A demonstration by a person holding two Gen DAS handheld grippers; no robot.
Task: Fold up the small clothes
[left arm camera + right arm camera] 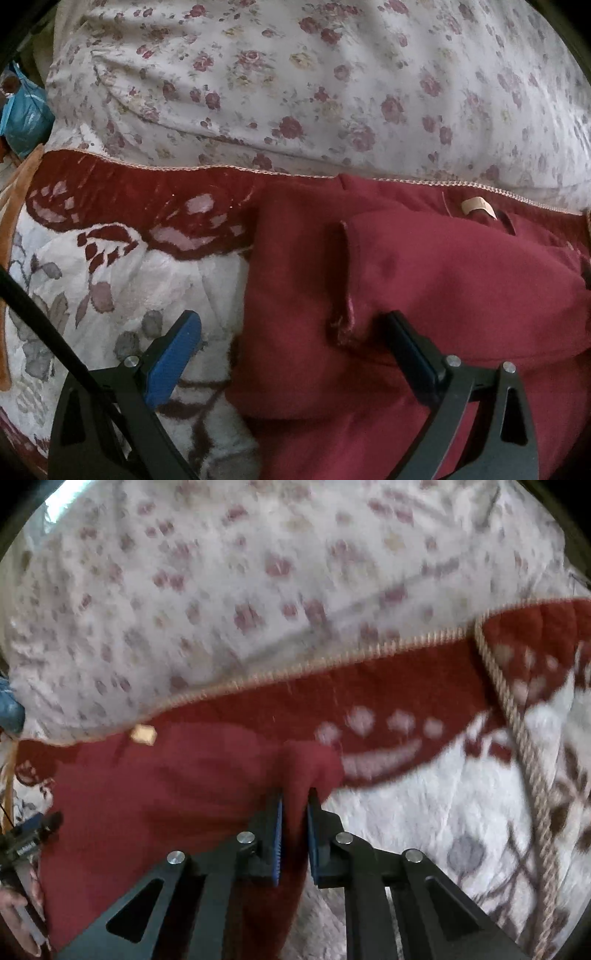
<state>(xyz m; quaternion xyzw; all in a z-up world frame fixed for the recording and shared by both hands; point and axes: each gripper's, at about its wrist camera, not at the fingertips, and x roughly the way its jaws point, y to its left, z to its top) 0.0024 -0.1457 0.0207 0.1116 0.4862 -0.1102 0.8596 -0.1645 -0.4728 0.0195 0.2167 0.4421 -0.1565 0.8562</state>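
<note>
Your right claw (294, 834) pinches a corner of the red garment (177, 797) so you can fold it. Your left claw (295, 347) is spread wide over it. The garment lies on the blanket (110, 280); the flowery sheet (295, 81) sits at 12 o'clock.

- Soft, even daylight — no hard shadows or glare.
- Left wrist view sharp; right wrist view motion-blurred.
- Fisheye bending, dark corners in both.
</note>
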